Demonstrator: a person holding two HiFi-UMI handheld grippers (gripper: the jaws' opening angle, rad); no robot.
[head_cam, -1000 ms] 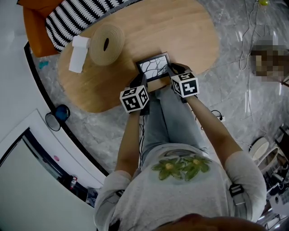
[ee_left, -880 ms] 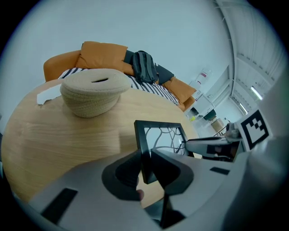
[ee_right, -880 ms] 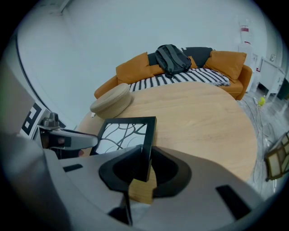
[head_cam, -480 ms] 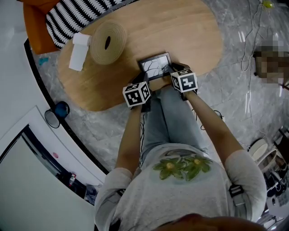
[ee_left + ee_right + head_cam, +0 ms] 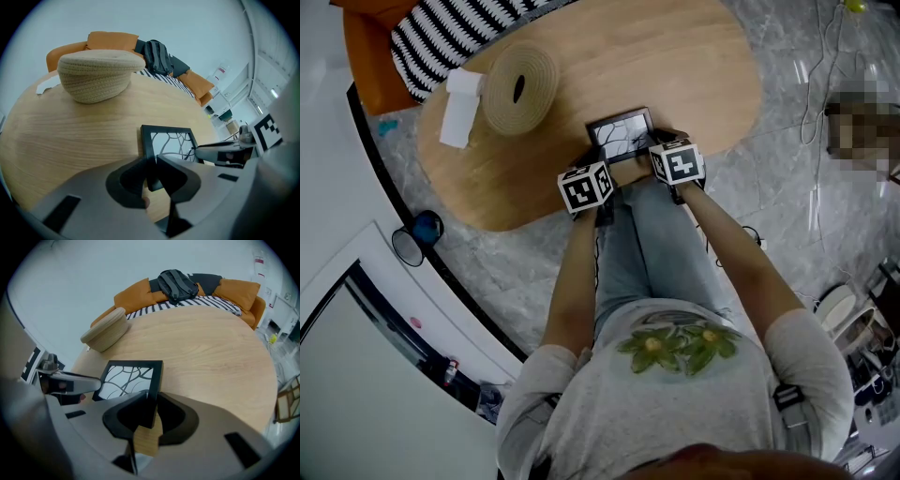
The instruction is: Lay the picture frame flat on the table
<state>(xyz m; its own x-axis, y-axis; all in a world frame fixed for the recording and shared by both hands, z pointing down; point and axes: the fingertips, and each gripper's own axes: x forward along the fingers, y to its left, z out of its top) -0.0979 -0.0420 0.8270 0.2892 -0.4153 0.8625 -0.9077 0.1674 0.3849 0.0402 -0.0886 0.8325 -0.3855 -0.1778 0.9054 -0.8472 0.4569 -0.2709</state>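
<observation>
Your left gripper (image 5: pixel 152 165) clenched on the picture frame (image 5: pixel 621 133) at its left edge, your right gripper (image 5: pixel 153 411) clenched on its right edge, frame face up at the bench's (image 5: pixel 684 66) near edge, contact with wood unclear, woven basket (image 5: pixel 520 89) well apart.

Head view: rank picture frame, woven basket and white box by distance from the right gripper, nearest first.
1. picture frame: its edge is gripped by the right gripper, on that gripper's left.
2. woven basket: farther left, beyond the frame.
3. white box: leftmost, just past the basket.
</observation>
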